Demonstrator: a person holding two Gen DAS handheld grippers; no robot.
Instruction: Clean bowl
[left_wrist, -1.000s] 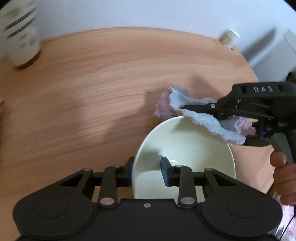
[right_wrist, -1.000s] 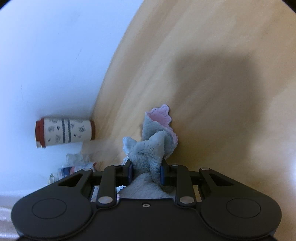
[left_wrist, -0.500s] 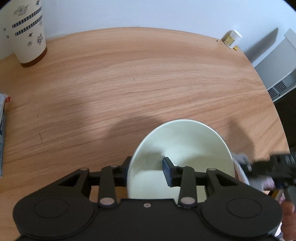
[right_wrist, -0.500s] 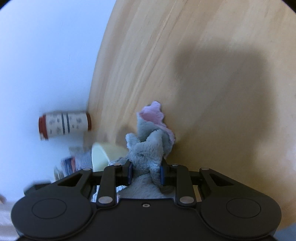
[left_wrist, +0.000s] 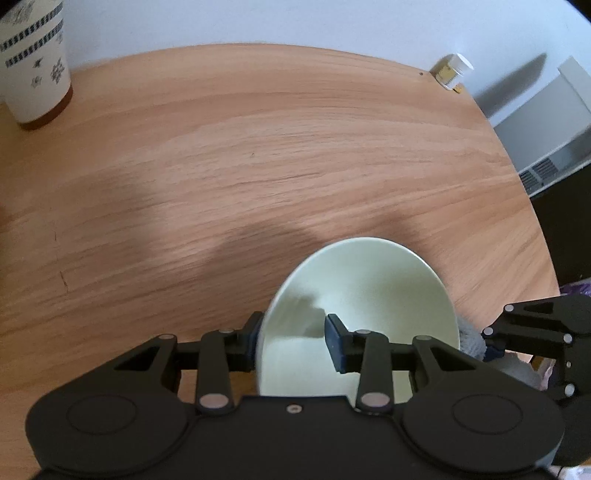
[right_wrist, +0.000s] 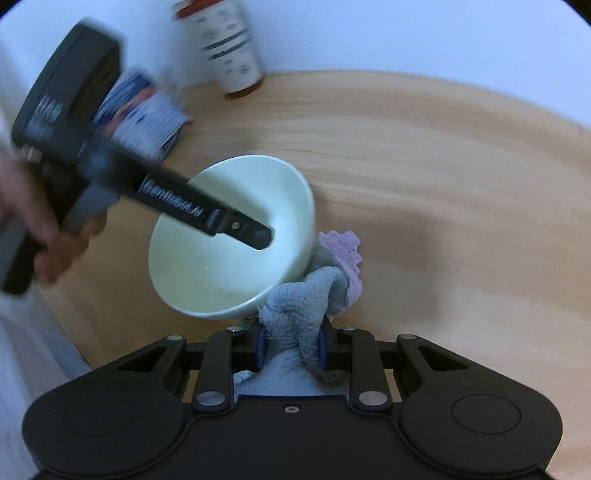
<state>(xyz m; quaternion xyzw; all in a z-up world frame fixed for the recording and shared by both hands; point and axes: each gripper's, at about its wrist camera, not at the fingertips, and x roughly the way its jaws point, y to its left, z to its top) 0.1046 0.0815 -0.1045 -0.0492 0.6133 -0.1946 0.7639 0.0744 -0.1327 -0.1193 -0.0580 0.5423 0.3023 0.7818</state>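
Now the bowl is clamped by its rim in the left gripper; the cloth, pinched in the right gripper, should be pressed firmly against the outer wall.

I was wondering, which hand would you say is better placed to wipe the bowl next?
The right. Its tongs are shut on the grey-pink cloth, which sits against the bowl's outer wall. The left tongs are occupied, clamped on the bowl's rim and holding it tilted above the table.

L claw grips bowl rim over table.
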